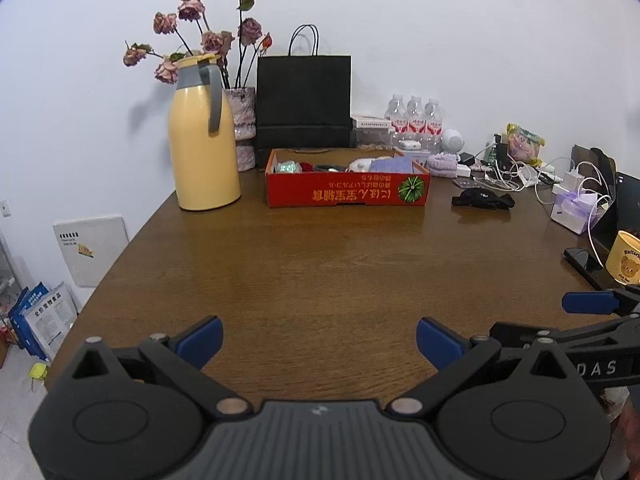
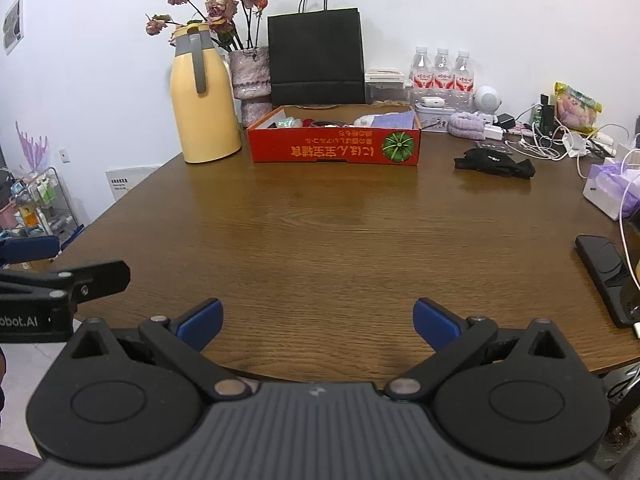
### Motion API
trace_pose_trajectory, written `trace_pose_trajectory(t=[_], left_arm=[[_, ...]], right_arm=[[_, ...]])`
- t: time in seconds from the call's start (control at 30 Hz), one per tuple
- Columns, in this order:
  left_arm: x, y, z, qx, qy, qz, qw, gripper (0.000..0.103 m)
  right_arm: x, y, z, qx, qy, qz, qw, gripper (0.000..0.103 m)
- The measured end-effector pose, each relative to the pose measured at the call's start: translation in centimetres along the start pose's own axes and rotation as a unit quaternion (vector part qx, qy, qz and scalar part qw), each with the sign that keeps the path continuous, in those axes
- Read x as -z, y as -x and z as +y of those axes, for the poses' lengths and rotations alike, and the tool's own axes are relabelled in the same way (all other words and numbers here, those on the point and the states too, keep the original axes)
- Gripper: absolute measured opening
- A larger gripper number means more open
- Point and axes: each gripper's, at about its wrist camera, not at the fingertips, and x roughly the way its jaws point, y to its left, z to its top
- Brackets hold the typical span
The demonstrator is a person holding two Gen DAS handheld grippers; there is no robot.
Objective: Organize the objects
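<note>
The shallow red cardboard tray box with a green pumpkin printed on its front (image 2: 334,148) sits toward the far middle of the brown wood-grain desk (image 2: 320,248), already holding a jumble of small items, among them a purple cloth and something white; what the rest are is hard to tell. Just to its right, apart from it, a crumpled black fabric piece (image 2: 494,163) lies loose on the desk and looks like the likeliest thing to be put away. It should be light, soft and floppy, so a pinch at its bunched middle would probably hold best; an edge grip would likely let it dangle. The box itself is thin card, light but bendable, best taken by a side wall.

Left of the box stands a tall pale-yellow thermos jug with a grey handle (image 2: 204,100), and behind it a vase of dried pink roses (image 2: 224,12), top-heavy and brittle. A black paper bag (image 2: 316,58) stands against the wall. To the right are water bottles (image 2: 442,70), tangled white cables (image 2: 548,142) that could snag, and a black phone (image 2: 606,272) near the desk's right edge.

The left hand-held gripper (image 1: 319,340) and the right hand-held gripper (image 2: 318,322) both hover at the near edge with their blue-tipped jaws spread wide and nothing between them. The broad bare middle of the desk gives open room for the approach.
</note>
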Motion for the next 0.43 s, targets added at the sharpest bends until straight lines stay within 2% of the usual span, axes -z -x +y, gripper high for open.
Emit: trace_pose_trajectory(t=[0.33, 0.43], left_arm=[[-0.09, 0.05, 0.01, -0.001, -0.002, -0.001, 1.0, 0.103], [0.01, 0.43, 0.03, -0.001, -0.003, -0.014, 0.9999, 0.103]], right_arm=[[0.0, -0.31, 0.17, 0.006, 0.01, 0.006, 1.0, 0.103], [-0.03, -0.17, 0.1, 0.006, 0.012, 0.002, 1.0, 0.103]])
